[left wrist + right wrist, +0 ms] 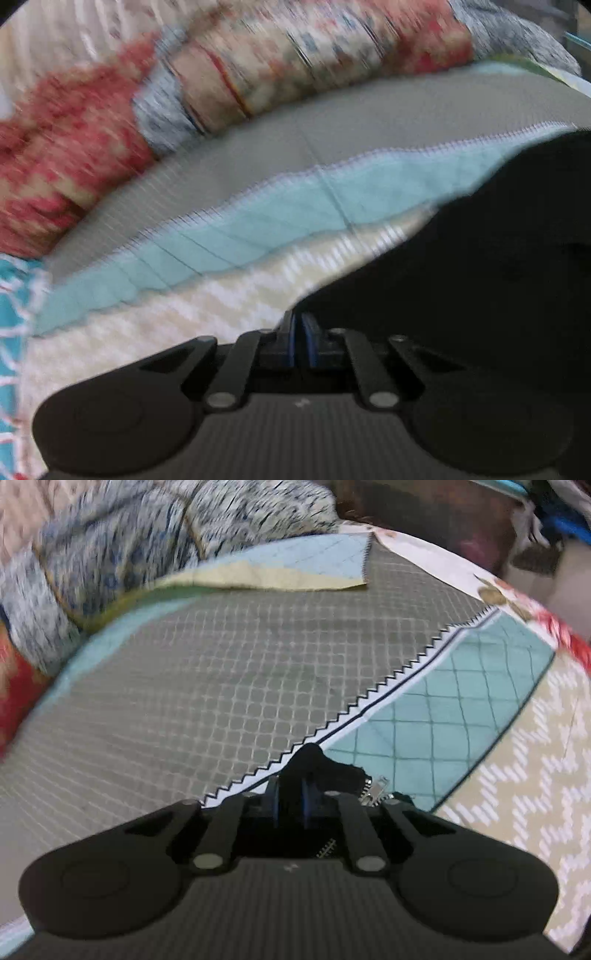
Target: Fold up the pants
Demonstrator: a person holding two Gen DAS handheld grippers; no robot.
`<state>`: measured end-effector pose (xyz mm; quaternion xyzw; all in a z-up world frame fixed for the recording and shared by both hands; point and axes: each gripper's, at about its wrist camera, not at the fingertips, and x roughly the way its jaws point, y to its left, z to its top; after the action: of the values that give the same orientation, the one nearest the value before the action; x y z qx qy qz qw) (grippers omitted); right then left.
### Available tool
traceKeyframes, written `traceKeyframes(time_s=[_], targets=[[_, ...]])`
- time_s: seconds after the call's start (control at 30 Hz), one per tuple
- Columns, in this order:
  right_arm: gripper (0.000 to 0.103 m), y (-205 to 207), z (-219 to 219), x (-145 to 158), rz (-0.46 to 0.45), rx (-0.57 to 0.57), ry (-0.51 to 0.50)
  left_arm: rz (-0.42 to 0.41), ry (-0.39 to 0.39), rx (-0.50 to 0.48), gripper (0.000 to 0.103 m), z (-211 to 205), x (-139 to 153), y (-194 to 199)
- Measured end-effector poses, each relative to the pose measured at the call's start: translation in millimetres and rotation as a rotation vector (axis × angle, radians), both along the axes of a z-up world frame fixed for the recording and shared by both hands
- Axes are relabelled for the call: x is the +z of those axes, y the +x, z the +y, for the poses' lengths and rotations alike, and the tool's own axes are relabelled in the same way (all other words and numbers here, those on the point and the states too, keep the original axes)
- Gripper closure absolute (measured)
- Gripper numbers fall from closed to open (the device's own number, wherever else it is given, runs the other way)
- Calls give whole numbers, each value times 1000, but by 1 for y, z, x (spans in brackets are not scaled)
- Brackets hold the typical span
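The left gripper (300, 328) has its fingers together at the edge of the black pants (480, 266), which spread right of them. The right gripper (291, 794) has its fingers clamped on a bunch of pants (317, 762) by the zipper (375, 788), over the quilt (184, 701).

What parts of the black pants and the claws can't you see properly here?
- Left wrist view: the black pants run off the right edge, their shape lost.
- Left claw: tips hidden by dark cloth.
- Right wrist view: only a bunch of pants shows above the right claw.
- Pillows: blurred.
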<state>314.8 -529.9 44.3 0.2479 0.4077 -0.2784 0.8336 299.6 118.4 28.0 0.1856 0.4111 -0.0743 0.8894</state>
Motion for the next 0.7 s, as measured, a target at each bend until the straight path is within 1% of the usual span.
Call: traceKeyframes(time_s=[0.07, 0.13, 0.2, 0.27, 0.3, 0.33, 0.43, 0.5, 0.57, 0.6, 0.63, 0.67, 0.7], targets=[[90, -18, -7, 15, -103, -14, 33, -67, -16, 39, 98, 4, 21, -8], [90, -39, -17, 33, -211, -24, 93, -132, -45, 71, 98, 6, 44, -24], [91, -68, -27, 56, -323, -27, 160, -195, -64, 76, 98, 5, 65, -46], [91, -98, -38, 77, -406, -26, 205, -254, -64, 77, 98, -1, 81, -76], [91, -121, -45, 88, -454, -26, 227, -277, -66, 78, 98, -3, 87, -92], [91, -138, -49, 95, -485, -27, 238, -301, -75, 75, 98, -6, 93, -109], [91, -207, -66, 111, -568, -31, 266, -363, -103, 60, 98, -8, 103, -167], [91, -254, -77, 107, -599, -49, 293, -376, -128, 49, 98, -8, 103, -206], [91, -306, -91, 90, -619, -83, 330, -367, -134, 30, 97, -10, 92, -243], [91, -325, -91, 80, -616, -104, 340, -343, -141, 22, 97, -11, 82, -255], [90, -346, -92, 67, -602, -129, 347, -293, -145, 11, 97, -14, 68, -269], [89, -367, -91, 52, -579, -156, 350, -247, -137, 6, 96, -18, 56, -279], [86, -386, -92, 32, -536, -192, 360, -194, -122, 4, 95, -20, 40, -287]])
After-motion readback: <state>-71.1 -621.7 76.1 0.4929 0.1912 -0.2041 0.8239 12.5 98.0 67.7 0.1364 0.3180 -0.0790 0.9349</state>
